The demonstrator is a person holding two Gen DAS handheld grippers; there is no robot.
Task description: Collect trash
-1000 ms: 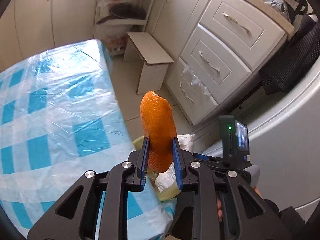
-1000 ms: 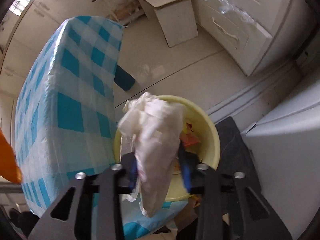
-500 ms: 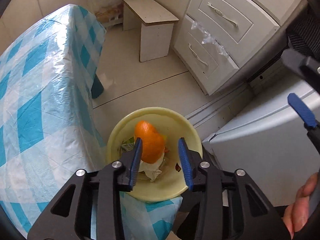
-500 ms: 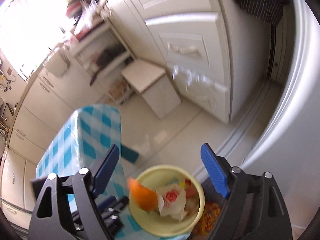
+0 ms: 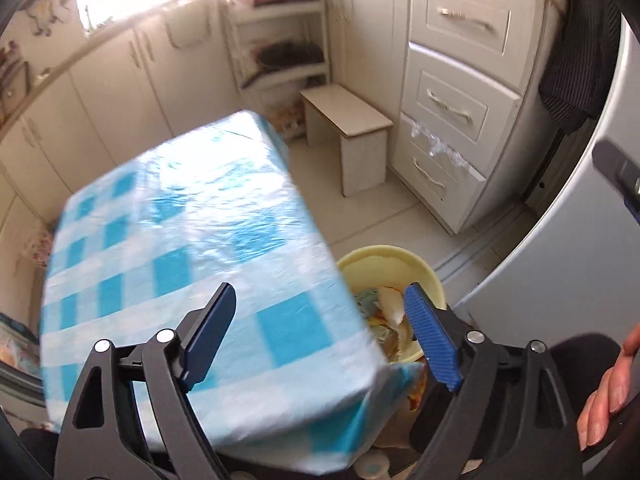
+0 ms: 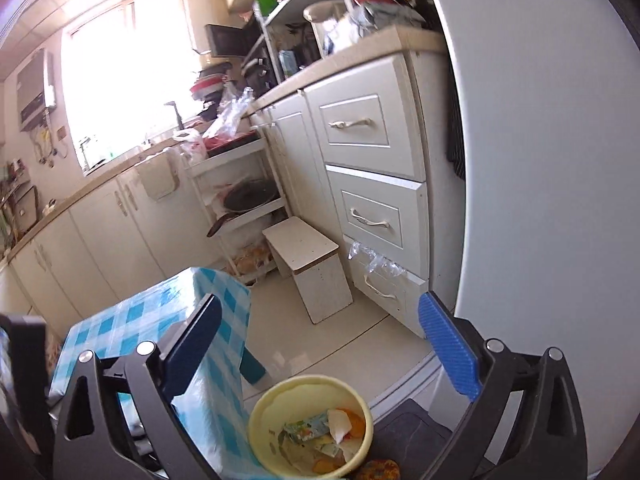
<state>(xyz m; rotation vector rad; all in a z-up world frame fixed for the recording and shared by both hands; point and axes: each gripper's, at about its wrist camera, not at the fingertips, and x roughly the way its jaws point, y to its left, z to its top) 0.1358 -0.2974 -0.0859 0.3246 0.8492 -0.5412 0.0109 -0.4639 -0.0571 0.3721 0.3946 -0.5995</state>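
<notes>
Both grippers have just been opening and now gape wide with nothing in them: left gripper [image 5: 320, 336], right gripper [image 6: 320, 340]. The trash [image 6: 324, 436] sits in the yellow bin [image 6: 264, 408], below the right jaws and behind the left's right-hand jaw.

floor [image 6: 352, 344] — yellow bin [image 6: 260, 432], white stool [image 6: 320, 280] | table [image 5: 180, 240] — checked cloth

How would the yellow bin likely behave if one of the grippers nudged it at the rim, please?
The bin looks like thin plastic holding only paper and peel scraps, so it is probably light and would slide on the smooth tiled floor. It is round and open-topped, so a push high on the rim might tip it and spill the scraps. The table beside it could stop it sliding.
</notes>
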